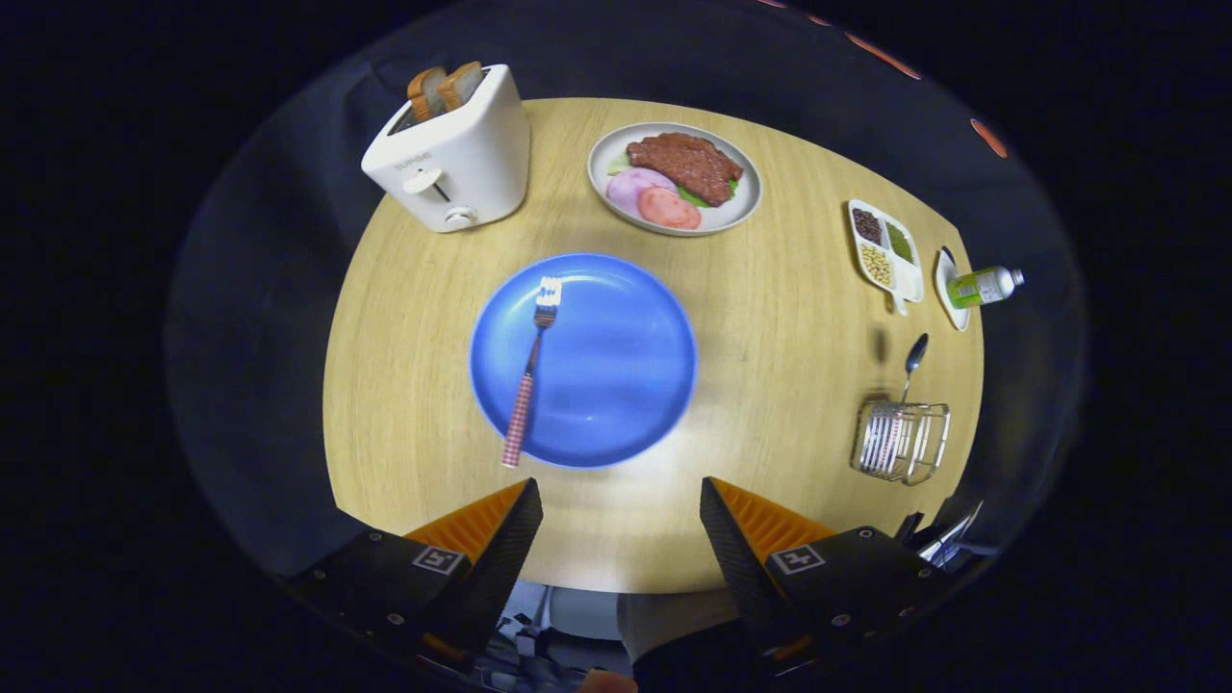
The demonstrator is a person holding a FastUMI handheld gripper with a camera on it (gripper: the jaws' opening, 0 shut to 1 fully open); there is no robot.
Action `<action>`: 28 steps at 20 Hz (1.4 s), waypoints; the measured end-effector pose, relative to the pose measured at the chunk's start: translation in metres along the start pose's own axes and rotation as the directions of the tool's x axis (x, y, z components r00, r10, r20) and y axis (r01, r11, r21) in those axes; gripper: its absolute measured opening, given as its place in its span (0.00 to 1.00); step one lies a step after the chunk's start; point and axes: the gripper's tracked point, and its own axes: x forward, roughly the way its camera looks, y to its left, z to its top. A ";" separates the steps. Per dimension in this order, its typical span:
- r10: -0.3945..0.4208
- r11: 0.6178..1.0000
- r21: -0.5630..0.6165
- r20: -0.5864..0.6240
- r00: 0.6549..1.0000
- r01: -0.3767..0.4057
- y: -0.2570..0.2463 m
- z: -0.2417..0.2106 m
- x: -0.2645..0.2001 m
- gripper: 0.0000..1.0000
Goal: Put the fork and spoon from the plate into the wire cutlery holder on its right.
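A blue plate [616,385] lies in the middle of the round wooden table, just ahead of my fingers. On its left part rests a fork [530,371] with a checked handle, tines pointing away, handle end over the near rim. The wire cutlery holder [900,441] stands to the right of the plate near the table's edge. A spoon [911,364] stands in it, bowl up. My gripper [621,505] hovers above the near table edge, open, nothing between its fingers.
A white toaster [452,154] with bread slices stands at the far left. A grey plate of meat and ham [674,178] sits beyond the blue plate. A divided dish of beans [885,252] and a green bottle [982,286] lie far right.
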 end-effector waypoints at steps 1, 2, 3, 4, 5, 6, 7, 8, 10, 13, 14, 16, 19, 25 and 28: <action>0.017 1.000 0.008 -0.006 1.000 -0.017 0.011 0.002 0.006 0.99; 0.026 1.000 0.018 -0.012 1.000 -0.025 0.020 0.004 0.012 0.99; 0.030 0.999 0.029 -0.014 0.999 -0.030 0.027 0.009 0.019 0.99; 0.028 0.999 0.042 -0.020 0.999 -0.027 0.032 0.012 0.027 0.99; 0.027 0.998 0.048 -0.020 0.999 -0.026 0.037 0.016 0.034 0.99; 0.025 0.998 0.052 -0.016 1.000 -0.025 0.041 0.021 0.041 0.99; 0.024 0.998 0.058 -0.017 1.000 -0.023 0.045 0.024 0.048 0.99; 0.019 0.998 0.066 -0.020 1.000 -0.018 0.045 0.025 0.055 0.98; -0.007 0.997 0.081 -0.042 0.999 0.011 0.043 0.024 0.065 0.96; -0.028 0.996 0.088 -0.066 0.997 0.034 0.042 0.018 0.081 0.88; -0.026 0.996 0.089 -0.070 0.997 0.032 0.043 0.018 0.085 0.86; -0.010 0.996 0.093 -0.083 0.996 0.018 0.047 0.014 0.093 0.80; 0.005 0.994 0.108 -0.096 0.995 0.006 0.048 0.011 0.100 0.63; 0.049 0.993 0.115 -0.114 0.992 -0.036 0.057 0.003 0.116 0.30; 0.033 0.996 0.081 -0.128 0.991 -0.023 0.051 -0.003 0.115 0.13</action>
